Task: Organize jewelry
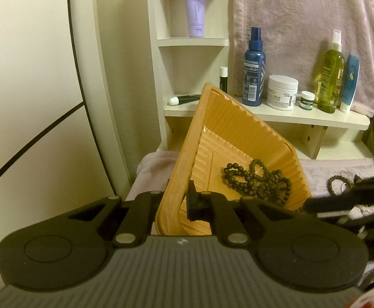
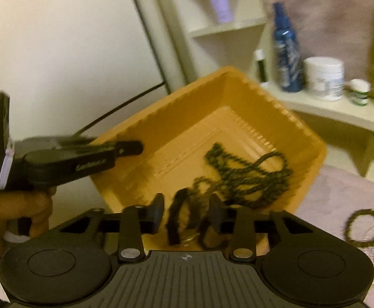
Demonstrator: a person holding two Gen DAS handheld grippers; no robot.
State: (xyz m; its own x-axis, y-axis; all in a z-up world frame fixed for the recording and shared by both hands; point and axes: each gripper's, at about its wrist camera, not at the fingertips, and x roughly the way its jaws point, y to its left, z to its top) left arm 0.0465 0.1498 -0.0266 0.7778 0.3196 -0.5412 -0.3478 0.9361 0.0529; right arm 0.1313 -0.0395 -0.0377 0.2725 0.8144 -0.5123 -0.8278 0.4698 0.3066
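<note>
An orange ribbed tray [image 1: 228, 133] is tipped up on one side. My left gripper [image 1: 179, 200] is shut on its near rim, and the right wrist view shows that gripper [image 2: 135, 147] clamped on the tray [image 2: 187, 118] wall. A tangle of dark bead strands [image 1: 256, 182] lies in the tray's low corner [image 2: 248, 174]. My right gripper [image 2: 187, 215] hangs over the tray's near edge, jaws apart. A dark blurred bracelet [image 2: 176, 218] sits loose between the pads, with a gap beside it. More bead bracelets [image 2: 366, 225] lie on the pink towel [image 2: 340, 192] at the right.
A white shelf [image 1: 315, 118] behind the tray carries a blue spray bottle [image 1: 253, 69], a white cream jar [image 1: 281, 92], a green bottle [image 1: 330, 77] and small tubes. A lilac tube [image 1: 194, 7] stands higher up. A person's hand [image 2: 20, 205] grips the left tool.
</note>
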